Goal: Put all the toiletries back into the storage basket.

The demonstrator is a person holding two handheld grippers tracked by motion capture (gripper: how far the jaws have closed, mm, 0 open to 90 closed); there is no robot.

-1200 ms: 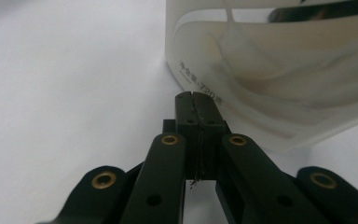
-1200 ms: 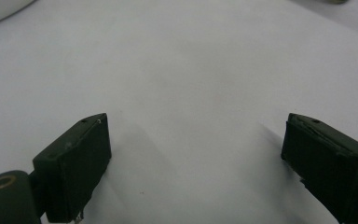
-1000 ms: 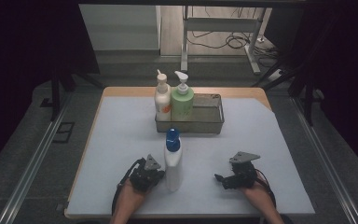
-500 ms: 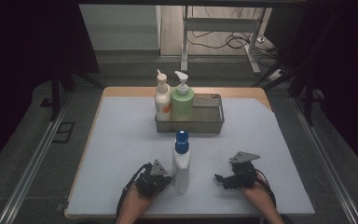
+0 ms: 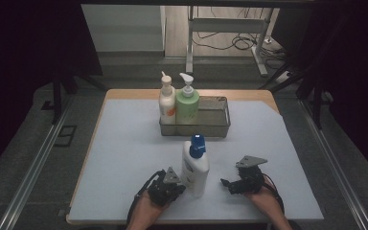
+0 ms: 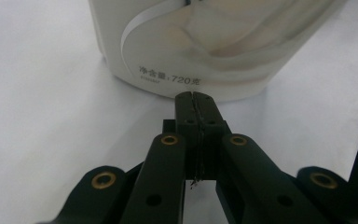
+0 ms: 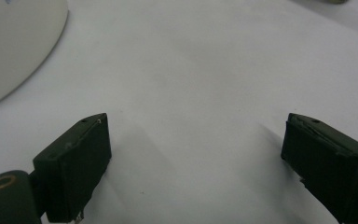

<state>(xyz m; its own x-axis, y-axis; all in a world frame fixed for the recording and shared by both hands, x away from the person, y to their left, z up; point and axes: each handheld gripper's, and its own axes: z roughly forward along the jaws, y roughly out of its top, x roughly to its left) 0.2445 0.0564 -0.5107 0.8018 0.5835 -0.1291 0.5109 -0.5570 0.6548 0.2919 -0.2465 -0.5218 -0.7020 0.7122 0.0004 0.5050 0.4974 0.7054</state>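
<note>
**A:** What are the two tongs doing?

**B:** The left gripper (image 6: 196,94) is sitting clenched, its two black jaws pressed flat together with nothing between them. Its closed tip is pointing at the base of the tall white plastic bottle with a blue cap (image 5: 195,165), just beside it or perhaps touching; I cannot tell which. The right gripper (image 7: 193,161) is resting released, its jaws standing wide apart over bare tabletop, grasping nothing.

**A:** And where is that bottle standing?

**B:** It is standing upright on the pale grey-white table surface (image 5: 124,158), near the front edge, between the two grippers and closer to the left one. In the left gripper view, its lower label with small printed characters is showing right ahead of the jaws (image 6: 214,42). In the right gripper view, a curved white edge of it is peeking in at the upper left (image 7: 18,46).

**A:** What is lying farther out?

**B:** Behind the bottle, a rectangular grey metal mesh basket (image 5: 215,125) is sitting toward the back of the table. In its left end, a white pump bottle with an orange label (image 5: 166,101) and a light green pump bottle (image 5: 187,103) are standing upright side by side.
</note>
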